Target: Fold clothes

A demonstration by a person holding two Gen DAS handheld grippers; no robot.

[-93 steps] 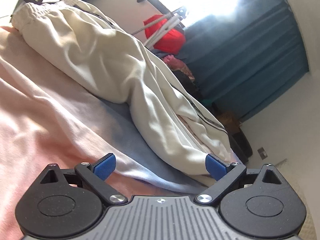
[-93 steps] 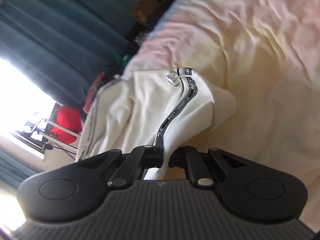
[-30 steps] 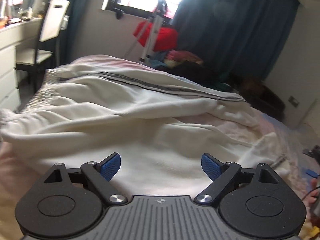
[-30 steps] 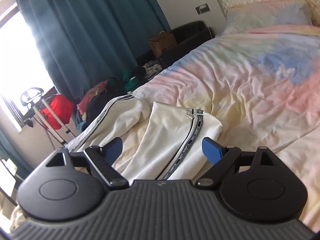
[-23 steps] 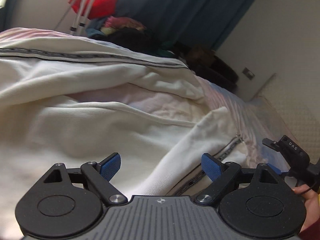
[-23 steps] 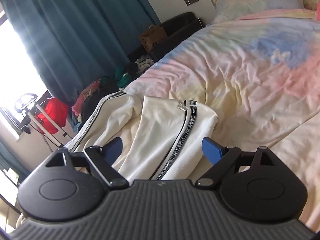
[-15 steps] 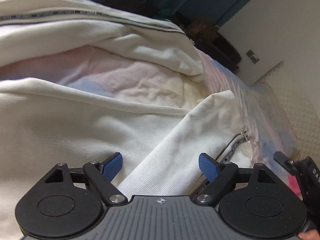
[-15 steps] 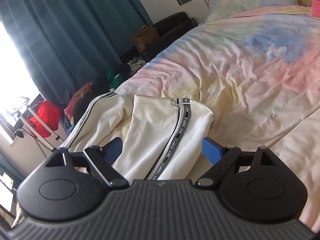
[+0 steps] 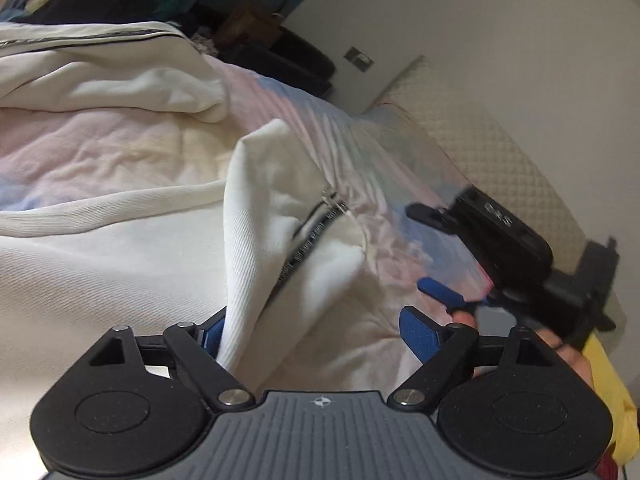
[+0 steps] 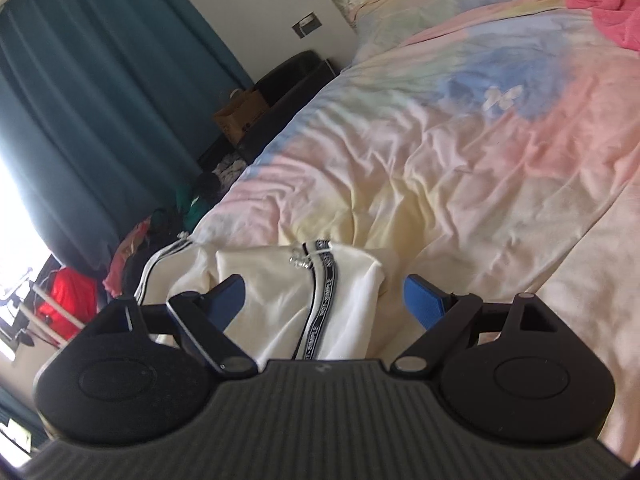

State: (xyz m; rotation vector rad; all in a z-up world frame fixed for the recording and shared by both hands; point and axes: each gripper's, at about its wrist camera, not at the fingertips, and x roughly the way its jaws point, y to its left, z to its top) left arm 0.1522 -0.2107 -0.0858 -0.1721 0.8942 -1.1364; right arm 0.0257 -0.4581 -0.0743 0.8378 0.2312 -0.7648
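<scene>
Right now your left gripper is spread wide around a raised fold of the cream track pants, which lie on the pastel bedspread. Your right gripper gapes wide just beside the leg's striped end.

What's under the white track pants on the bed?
The white track pants lie directly on the pastel tie-dye duvet, which shows all around them and between the two legs. Whatever sits beneath the fabric itself is covered and can't be seen.

pastel tie-dye bed: cream track pants at foot, pink garment near pillow.
</scene>
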